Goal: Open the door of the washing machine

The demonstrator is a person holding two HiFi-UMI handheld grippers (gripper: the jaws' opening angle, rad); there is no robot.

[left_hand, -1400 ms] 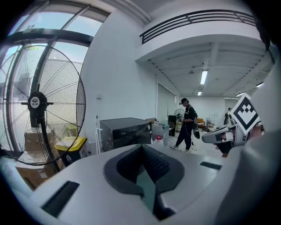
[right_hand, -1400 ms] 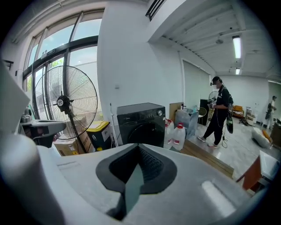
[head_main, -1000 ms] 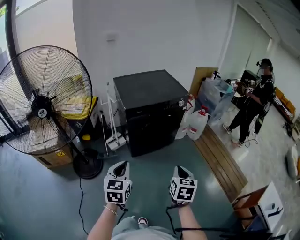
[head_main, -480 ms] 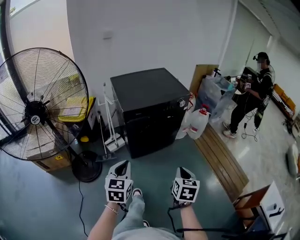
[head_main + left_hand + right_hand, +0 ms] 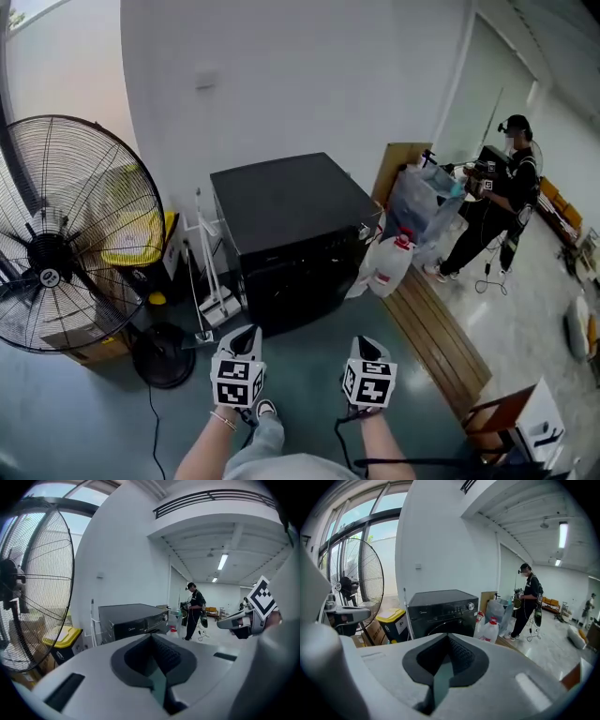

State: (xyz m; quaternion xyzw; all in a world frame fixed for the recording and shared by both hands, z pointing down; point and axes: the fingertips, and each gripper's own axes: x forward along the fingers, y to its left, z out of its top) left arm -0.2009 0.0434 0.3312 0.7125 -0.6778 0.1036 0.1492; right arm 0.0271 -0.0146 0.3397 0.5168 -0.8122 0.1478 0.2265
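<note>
Bare floor between left tool, right tool and washing machine

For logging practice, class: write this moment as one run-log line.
stage: before contact | washing machine: door closed | left gripper: shut, empty | right gripper: shut, empty | both short of machine

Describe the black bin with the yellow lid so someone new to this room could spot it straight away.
Start at the black front-loading washing machine against the white wall. Left of it in the head view, behind the large black pedestal fan, sits the black bin. Its bright yellow lid sets it apart from the brown cardboard box beside it.
</note>
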